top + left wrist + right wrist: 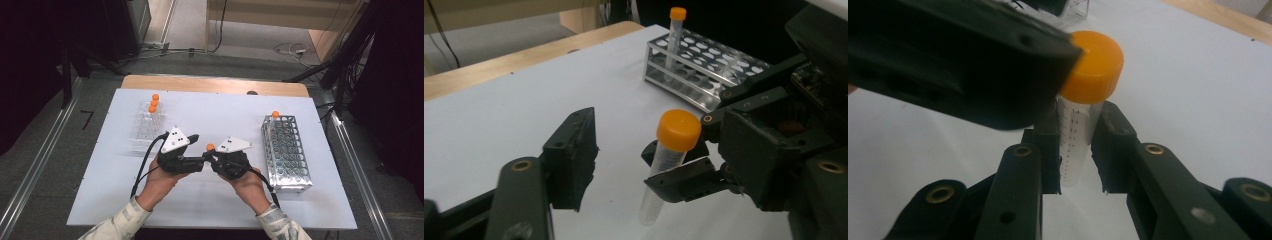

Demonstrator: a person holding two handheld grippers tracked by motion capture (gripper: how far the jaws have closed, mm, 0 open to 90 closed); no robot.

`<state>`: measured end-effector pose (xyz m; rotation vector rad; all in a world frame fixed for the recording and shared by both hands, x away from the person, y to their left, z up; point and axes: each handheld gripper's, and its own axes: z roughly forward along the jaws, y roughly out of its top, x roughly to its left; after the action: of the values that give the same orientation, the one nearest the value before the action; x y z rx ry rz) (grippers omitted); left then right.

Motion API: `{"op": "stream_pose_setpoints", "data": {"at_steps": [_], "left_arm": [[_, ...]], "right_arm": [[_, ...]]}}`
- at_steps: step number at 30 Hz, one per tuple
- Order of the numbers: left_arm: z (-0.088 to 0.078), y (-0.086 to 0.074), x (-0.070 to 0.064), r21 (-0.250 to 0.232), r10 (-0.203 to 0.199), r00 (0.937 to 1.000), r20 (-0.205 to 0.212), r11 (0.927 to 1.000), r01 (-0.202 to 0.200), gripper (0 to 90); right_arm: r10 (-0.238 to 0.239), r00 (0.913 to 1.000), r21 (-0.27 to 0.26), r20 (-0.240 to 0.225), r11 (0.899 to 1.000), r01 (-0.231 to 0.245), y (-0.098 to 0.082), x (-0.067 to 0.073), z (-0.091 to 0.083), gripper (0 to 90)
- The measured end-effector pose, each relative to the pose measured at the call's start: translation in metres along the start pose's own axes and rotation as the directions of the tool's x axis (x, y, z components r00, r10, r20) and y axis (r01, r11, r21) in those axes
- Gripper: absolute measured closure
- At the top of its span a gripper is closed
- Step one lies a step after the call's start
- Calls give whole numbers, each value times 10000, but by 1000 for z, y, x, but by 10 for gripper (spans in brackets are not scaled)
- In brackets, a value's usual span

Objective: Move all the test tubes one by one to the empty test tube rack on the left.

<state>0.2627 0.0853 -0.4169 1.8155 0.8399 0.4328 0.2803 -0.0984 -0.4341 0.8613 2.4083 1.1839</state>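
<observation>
The right gripper (1079, 150) pinches the tube (1075, 145) just below its orange cap (1094, 59), one pad on each side of the clear graduated body. The grip sits high on the tube, so the lower body hangs free, which suits lowering it into a rack hole. The tube stands close to upright.

The left gripper (621, 150) is spread around the same tube (663, 170). In the left gripper view one jaw stands apart from the tube with white surface showing between them; contact on the other side cannot be told. This reads as a hand-over between the two grippers above the middle of the surface (200, 200), toward its near edge.

The metal rack (286, 152) lies along the right edge of the surface. It holds one capped tube (275, 116) at its far corner; the other holes look empty, so it is probably the destination. The clear rack (146, 125) sits toward the far left corner and carries three orange-capped tubes (154, 103) in a row at its far end, probably the supply.
</observation>
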Motion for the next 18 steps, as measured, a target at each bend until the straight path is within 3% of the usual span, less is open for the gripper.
{"op": "stream_pose_setpoints", "data": {"at_steps": [6, 12, 18], "left_arm": [[5, -4, -3, 99, 200, 9990, 394, 9997, -204, 522], [5, -5, -5, 251, 275, 9992, 298, 9993, -282, 681], [5, -5, -4, 263, 256, 9994, 239, 9993, -262, 694]], "right_arm": [[-97, 9999, 17, -77, 10000, 97, 0, 4, 1, 719], [-135, 9998, 50, -141, 9999, 136, 0, 7, 1, 719], [-99, 9998, 73, -153, 9999, 100, 0, 7, 1, 717]]}}
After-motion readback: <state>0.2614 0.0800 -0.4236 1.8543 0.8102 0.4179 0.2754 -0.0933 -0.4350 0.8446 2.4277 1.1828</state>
